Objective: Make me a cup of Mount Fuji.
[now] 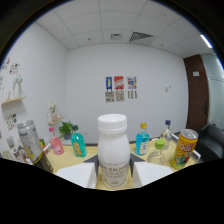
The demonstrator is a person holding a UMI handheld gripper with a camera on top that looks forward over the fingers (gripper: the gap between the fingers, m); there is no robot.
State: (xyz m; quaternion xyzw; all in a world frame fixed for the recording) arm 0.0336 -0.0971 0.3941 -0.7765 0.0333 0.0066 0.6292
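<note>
the white bottle, white cap on top, stands upright between the two fingers of the gripper; both fingers seem to press its lower sides, though the contact is hard to see. beyond it on the pale table stand a teal bottle and a pink one at the far left, a blue bottle, a green-capped clear bottle and a yellow can toward the right edge.

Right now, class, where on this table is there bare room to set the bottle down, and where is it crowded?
The white bottle sits between the gripper fingers. Bare tabletop shows beside it, ahead of the teal bottle. It is crowded around the blue bottle, green-capped bottle and yellow can.
</note>
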